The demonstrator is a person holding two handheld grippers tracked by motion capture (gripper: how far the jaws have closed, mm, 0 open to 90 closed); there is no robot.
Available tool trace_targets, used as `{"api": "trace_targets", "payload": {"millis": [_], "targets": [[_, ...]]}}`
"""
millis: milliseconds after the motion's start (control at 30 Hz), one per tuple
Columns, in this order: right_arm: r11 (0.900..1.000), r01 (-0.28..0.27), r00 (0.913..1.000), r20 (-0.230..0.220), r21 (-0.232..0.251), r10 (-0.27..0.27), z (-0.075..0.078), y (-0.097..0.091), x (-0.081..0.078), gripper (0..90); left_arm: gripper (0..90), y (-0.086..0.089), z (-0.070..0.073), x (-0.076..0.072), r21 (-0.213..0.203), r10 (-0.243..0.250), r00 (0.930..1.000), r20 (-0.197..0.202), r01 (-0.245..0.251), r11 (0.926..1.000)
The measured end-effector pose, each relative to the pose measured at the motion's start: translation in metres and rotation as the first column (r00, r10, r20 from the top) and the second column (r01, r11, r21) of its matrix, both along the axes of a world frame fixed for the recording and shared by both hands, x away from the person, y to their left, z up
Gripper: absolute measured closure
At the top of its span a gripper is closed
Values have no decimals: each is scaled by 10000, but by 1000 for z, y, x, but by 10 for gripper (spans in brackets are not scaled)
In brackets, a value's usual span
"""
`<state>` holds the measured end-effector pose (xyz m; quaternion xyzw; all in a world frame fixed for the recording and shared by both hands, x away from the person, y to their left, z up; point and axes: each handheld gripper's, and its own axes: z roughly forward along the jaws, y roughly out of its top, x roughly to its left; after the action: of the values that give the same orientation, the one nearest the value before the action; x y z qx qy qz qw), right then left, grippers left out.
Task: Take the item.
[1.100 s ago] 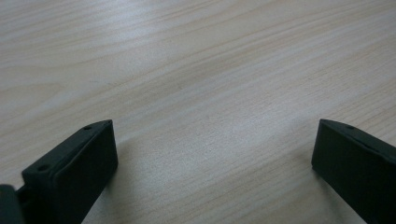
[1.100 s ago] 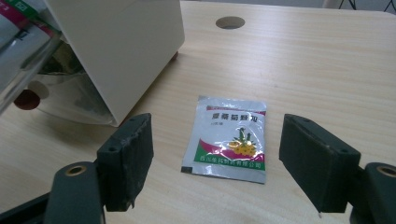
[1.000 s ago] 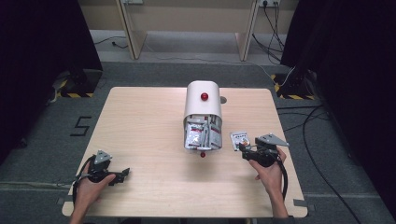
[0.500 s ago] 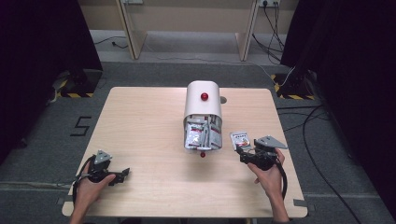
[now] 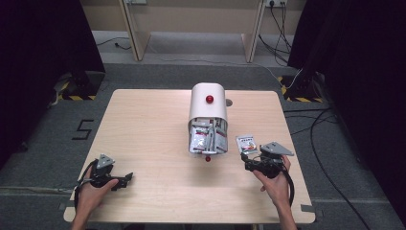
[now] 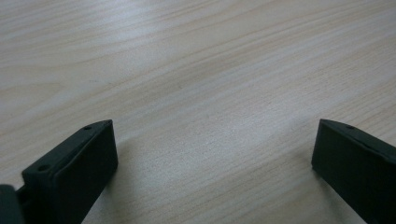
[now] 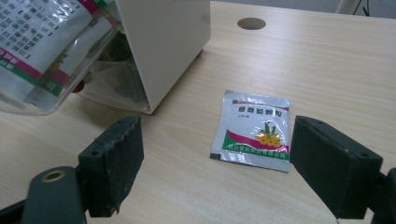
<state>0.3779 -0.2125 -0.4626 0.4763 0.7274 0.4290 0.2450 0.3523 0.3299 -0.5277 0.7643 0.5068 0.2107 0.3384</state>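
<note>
A white round-topped dispenser (image 5: 208,108) with a red knob stands mid-table. Its clear front tray (image 5: 208,139) is packed with foil sachets (image 7: 42,32). One sachet (image 5: 246,143) with green, red and yellow print lies flat on the table right of the tray. My right gripper (image 5: 249,160) sits just in front of it. Its jaws have just been opening, and they stand wide apart with nothing between the pads. The sachet (image 7: 254,130) lies loose ahead of the right gripper (image 7: 215,135). My left gripper (image 5: 125,178) rests open near the front left corner, over bare wood (image 6: 210,70).
The wooden table (image 5: 143,124) has a round cable hole (image 7: 251,23) behind the dispenser. A small red knob (image 5: 208,158) sticks out at the tray's front. Cables trail on the floor to the right (image 5: 316,124).
My right gripper has drawn back a little toward the front edge, away from the sachet, which stays flat on the table. The left hand has not moved.
</note>
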Motion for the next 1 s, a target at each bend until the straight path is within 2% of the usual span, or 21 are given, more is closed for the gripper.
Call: {"api": "trace_targets", "payload": {"millis": [467,1000], "targets": [[9994,-329,9995,34,-58,329,-2,6,-12,188,0,0,0,0,-4,3,10000,0,-3,10000],[9959,-892,9958,-209,-126,890,-10,15,-29,194,0,0,0,0,2,2,10000,5,-2,10000]]}}
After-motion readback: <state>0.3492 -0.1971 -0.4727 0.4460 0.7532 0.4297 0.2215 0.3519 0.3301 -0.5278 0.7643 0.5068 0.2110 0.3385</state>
